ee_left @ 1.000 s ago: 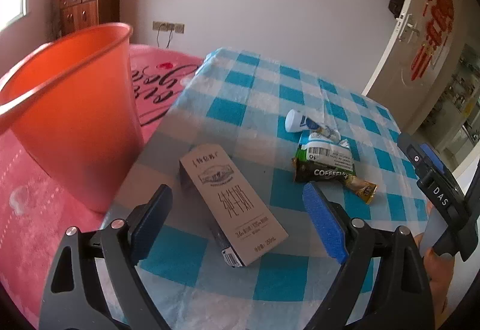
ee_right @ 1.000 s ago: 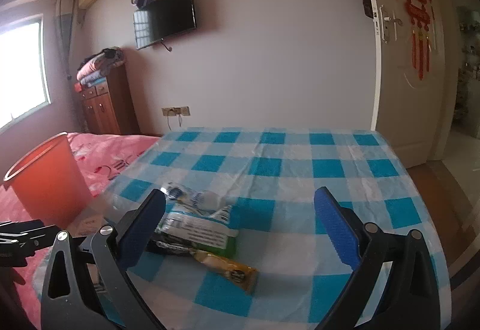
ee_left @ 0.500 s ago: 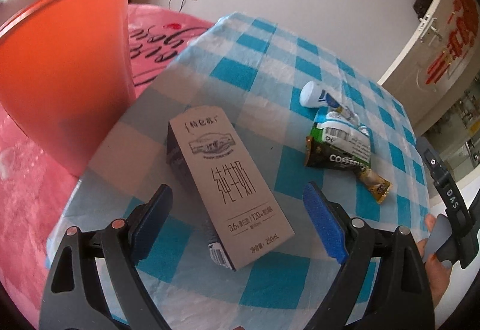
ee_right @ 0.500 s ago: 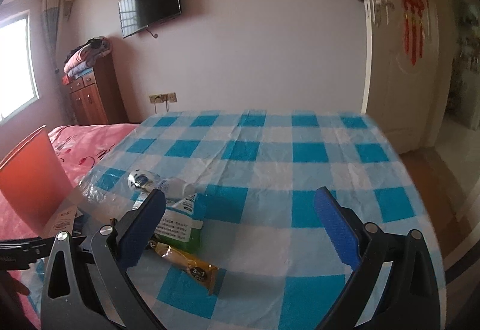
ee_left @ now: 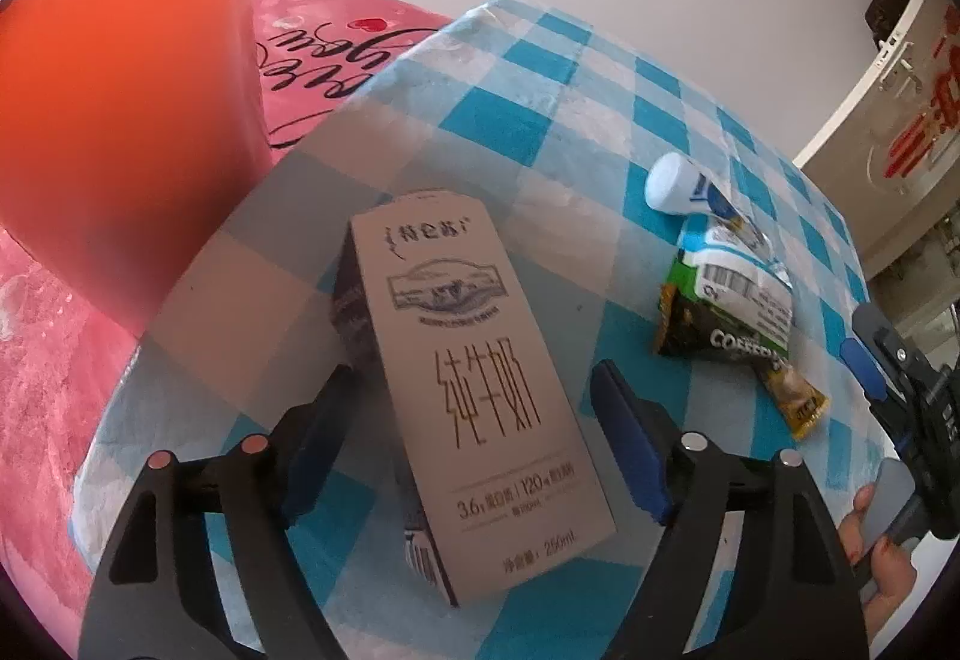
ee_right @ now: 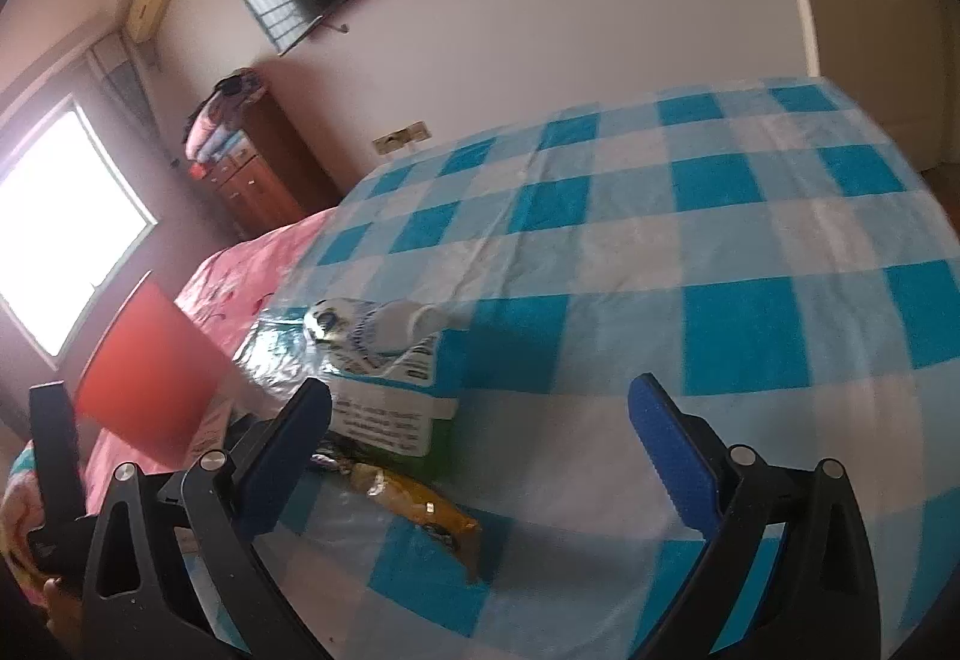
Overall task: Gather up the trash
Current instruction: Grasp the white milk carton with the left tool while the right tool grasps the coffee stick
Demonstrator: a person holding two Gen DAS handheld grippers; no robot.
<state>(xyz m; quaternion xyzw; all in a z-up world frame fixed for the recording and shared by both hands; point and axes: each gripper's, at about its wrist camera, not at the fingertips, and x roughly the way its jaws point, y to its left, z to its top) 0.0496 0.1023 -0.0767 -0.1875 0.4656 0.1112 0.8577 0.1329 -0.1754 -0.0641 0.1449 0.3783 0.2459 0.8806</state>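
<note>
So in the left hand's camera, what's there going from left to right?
Orange bin → milk carton → white bottle → coffee packet → the other gripper at the edge.

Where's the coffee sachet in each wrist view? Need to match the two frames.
Left wrist: the coffee sachet lies at right on the checked cloth, its gold end toward the lower right, a white-labelled packet overlapping its top.
Right wrist: lower centre, gold end toward the lower right, its other end behind the left finger.
Shared landmark: the orange bin, at left in both.
</note>
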